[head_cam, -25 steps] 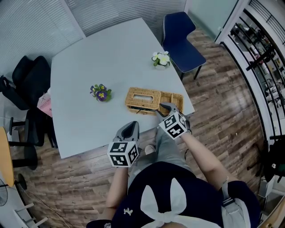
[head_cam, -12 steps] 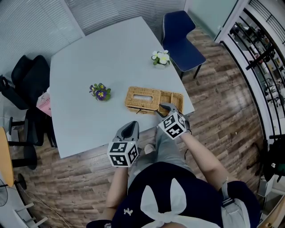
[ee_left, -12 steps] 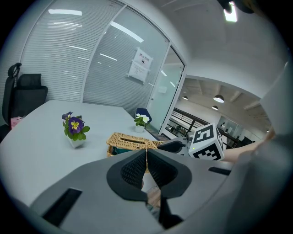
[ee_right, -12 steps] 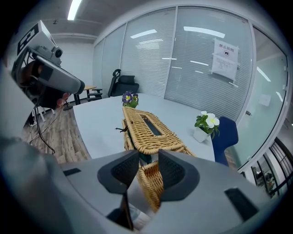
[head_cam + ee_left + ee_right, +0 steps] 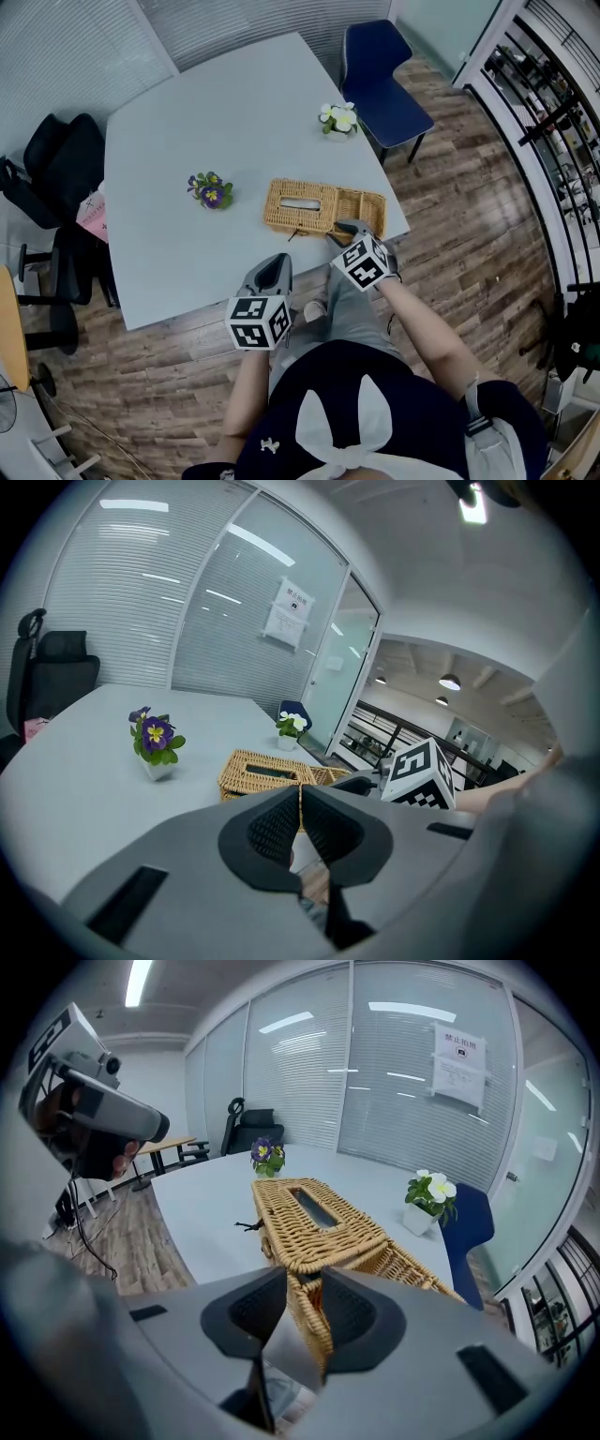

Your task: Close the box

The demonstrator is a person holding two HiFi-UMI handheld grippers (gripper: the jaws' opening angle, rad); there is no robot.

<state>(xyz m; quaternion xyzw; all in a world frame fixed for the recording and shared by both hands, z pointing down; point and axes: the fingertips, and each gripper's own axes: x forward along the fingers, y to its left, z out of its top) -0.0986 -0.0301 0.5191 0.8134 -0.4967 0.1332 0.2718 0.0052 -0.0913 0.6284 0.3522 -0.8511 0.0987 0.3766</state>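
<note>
One box [image 5: 319,1222] wall sits pinched in the right tongs [image 5: 303,1281] — jaws closing.

Purple flowers [image 5: 212,192], white flowers [image 5: 338,119] potted on table [image 5: 187,112]; blue chair [image 5: 380,84], black chair [image 5: 58,169] alongside.

A box [image 5: 281,214] of rough, honey-coloured woven wicker sits at centre frame on a smooth, matt pale table [image 5: 187,112]. Wood-plank floor [image 5: 469,216] with a slight sheen fills the right, below a chair [image 5: 380,80] in matt blue upholstery.
</note>
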